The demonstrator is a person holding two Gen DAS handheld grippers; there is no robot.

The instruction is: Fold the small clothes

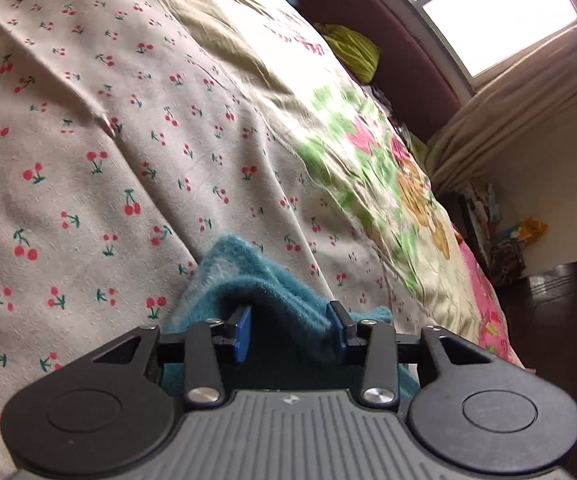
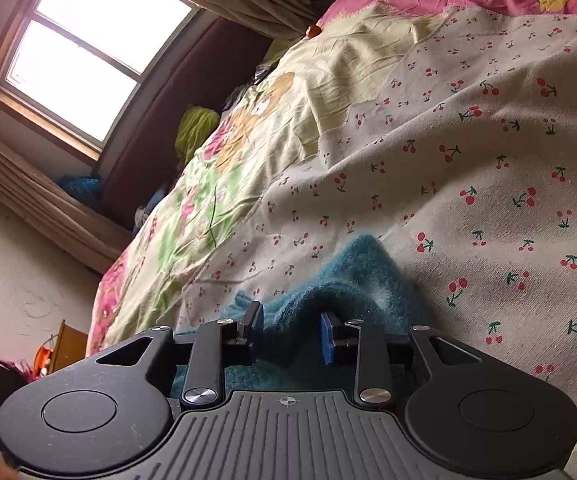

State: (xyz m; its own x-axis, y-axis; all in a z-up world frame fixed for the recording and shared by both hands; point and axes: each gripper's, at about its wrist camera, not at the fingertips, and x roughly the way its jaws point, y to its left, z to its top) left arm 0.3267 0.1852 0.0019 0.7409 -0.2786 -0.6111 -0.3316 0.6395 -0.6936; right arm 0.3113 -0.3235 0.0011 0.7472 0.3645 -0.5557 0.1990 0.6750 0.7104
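A fuzzy teal garment (image 1: 262, 280) lies bunched on a cherry-print cloth (image 1: 88, 152) that covers the bed. My left gripper (image 1: 292, 332) has its blue-padded fingers apart, with a ridge of the teal fabric running between them. In the right wrist view the same teal garment (image 2: 352, 280) rises in a fold between the blue pads of my right gripper (image 2: 290, 338), which also stand apart. The jaws of both grippers straddle the fabric without pinching it tight. The rest of the garment is hidden under the gripper bodies.
A floral quilt (image 1: 368, 152) lies beyond the cherry cloth. A green bundle (image 1: 354, 52) sits by the dark headboard (image 1: 388, 40). A window (image 2: 84, 56) and curtains (image 2: 28, 184) are behind. A dark nightstand (image 1: 556, 320) stands beside the bed.
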